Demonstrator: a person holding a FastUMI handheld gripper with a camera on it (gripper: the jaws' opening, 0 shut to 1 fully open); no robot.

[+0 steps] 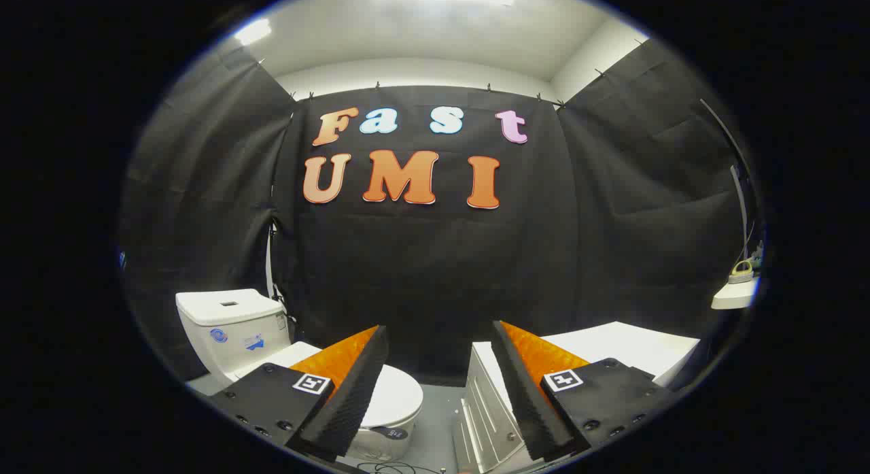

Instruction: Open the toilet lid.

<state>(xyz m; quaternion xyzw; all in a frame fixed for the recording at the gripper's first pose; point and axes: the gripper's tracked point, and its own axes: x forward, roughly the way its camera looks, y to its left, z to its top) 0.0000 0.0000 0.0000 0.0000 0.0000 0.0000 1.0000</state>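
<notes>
1. The tongs (440, 385) are spread wide with nothing between the fingers. They hang well short of the toilet (299, 372), so no grip exists yet.
2. The toilet sits low, partly behind the left finger (346, 392), tank (231, 328) at the back. Its lid (397, 396) looks closed and lies flat. I'd judge the front lip the only place to hook it, and the finger hides much of it from here.
3. Risk: a smooth, rounded lid could slip off a shallow pinch and drop back down.
4. Risk: coming in off-line, since the tongs point between the toilet and the white cabinet (612, 348) beside it; its ribbed metal side (486, 409) could catch the right finger (530, 385).
5. Risk: flinging the lid up hard could bang it on the tank.
</notes>
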